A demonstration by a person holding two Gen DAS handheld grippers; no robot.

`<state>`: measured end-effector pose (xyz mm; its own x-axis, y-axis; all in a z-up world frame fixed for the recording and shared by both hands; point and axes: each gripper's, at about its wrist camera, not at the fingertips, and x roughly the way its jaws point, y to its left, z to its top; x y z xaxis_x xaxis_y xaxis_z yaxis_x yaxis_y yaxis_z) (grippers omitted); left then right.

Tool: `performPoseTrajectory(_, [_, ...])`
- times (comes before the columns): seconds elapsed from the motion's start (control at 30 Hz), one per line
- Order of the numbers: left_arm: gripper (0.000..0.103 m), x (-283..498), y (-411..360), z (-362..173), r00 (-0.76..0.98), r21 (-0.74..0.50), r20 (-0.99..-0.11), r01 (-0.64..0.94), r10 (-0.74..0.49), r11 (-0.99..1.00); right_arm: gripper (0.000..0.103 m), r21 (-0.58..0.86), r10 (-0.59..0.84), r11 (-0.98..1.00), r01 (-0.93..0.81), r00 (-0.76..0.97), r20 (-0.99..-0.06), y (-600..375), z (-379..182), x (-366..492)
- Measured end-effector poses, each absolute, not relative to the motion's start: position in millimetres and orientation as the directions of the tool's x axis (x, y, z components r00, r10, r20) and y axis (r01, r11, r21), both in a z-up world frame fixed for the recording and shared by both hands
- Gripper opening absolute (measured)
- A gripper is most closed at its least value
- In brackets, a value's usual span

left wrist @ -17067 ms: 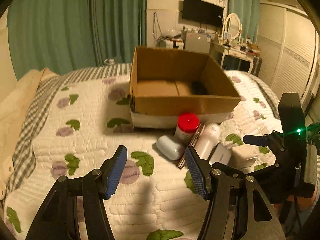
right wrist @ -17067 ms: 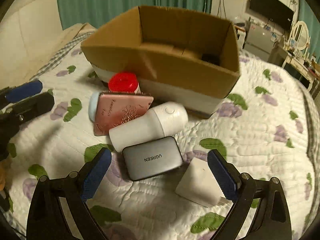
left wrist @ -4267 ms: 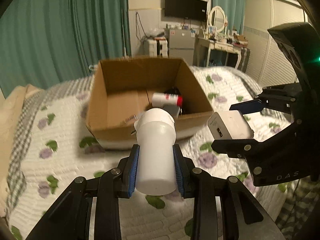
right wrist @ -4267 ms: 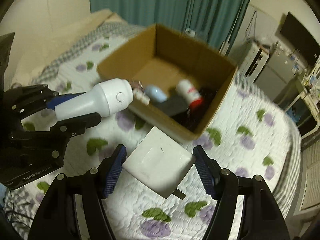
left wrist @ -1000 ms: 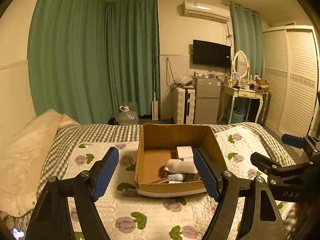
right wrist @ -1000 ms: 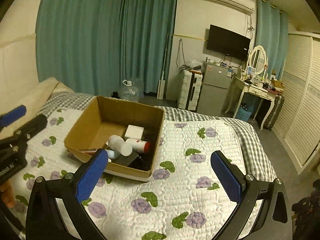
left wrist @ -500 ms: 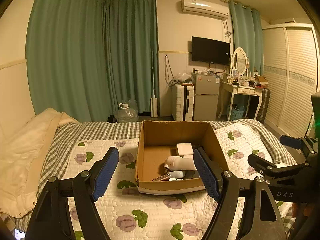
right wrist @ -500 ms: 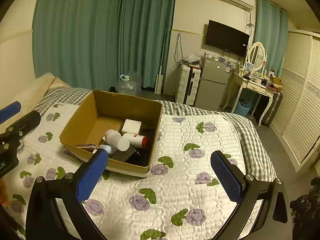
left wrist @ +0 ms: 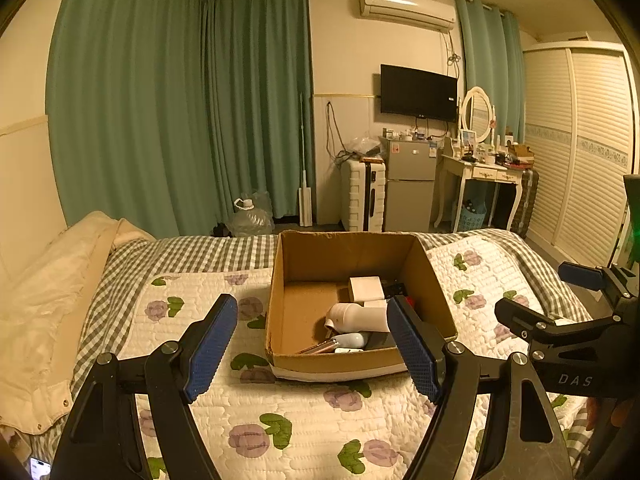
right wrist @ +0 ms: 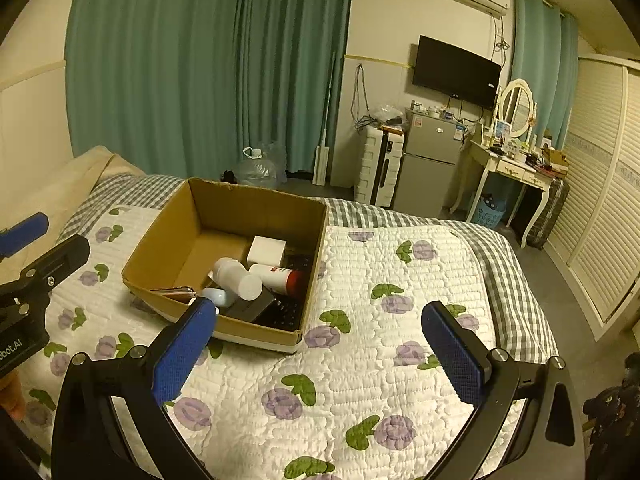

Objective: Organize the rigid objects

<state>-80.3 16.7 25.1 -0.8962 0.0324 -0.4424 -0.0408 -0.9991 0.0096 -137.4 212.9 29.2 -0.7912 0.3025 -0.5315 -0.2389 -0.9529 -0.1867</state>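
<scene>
Left gripper [left wrist: 312, 340] is held above the quilt [left wrist: 280, 412], jaws spread wide and empty; right gripper [right wrist: 320, 344] likewise spread wide, nothing between its pads. Both sit well back from the cardboard box [right wrist: 160, 256], which rests on the flowered quilt. Inside the box: a white bottle-shaped device [right wrist: 236, 274] lying on its side, a white tube with a red cap [right wrist: 276, 274] just beside it, a white square charger [right wrist: 266, 251] toward the far wall, a grey block [right wrist: 250, 307] and a pale blue case [right wrist: 218, 295] near the front wall, a pink flat item [right wrist: 174, 290] at the front left.
</scene>
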Motion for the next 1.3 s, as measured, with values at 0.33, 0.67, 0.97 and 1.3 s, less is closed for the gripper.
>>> performPoseTrajectory(0.33, [0.08,-84.2,16.5,20.5,-0.882,0.001,-0.47,-0.038,0.033,-0.999,0.103,-0.185,0.296,-0.955,-0.233,-0.79,-0.537,213.4,29.3,-138.8])
performPoseTrajectory(0.67, [0.08,-83.0,18.7,20.9,-0.886,0.013,-0.462,-0.045,0.034,-0.999,0.103,-0.185,0.292,-0.956,-0.227,-0.793,-0.534,211.4,29.1,-138.0])
performPoseTrajectory(0.97, [0.08,-82.2,19.1,21.8,-0.888,0.014,-0.459,-0.046,0.035,-0.999,0.103,-0.188,0.292,-0.956,-0.224,-0.785,-0.546,211.6,27.1,-140.0])
performPoseTrajectory(1.3, [0.08,-82.3,18.6,22.3,-0.888,0.014,-0.458,-0.046,0.035,-0.999,0.103,-0.19,0.293,-0.956,-0.225,-0.782,-0.551,211.8,25.0,-141.0])
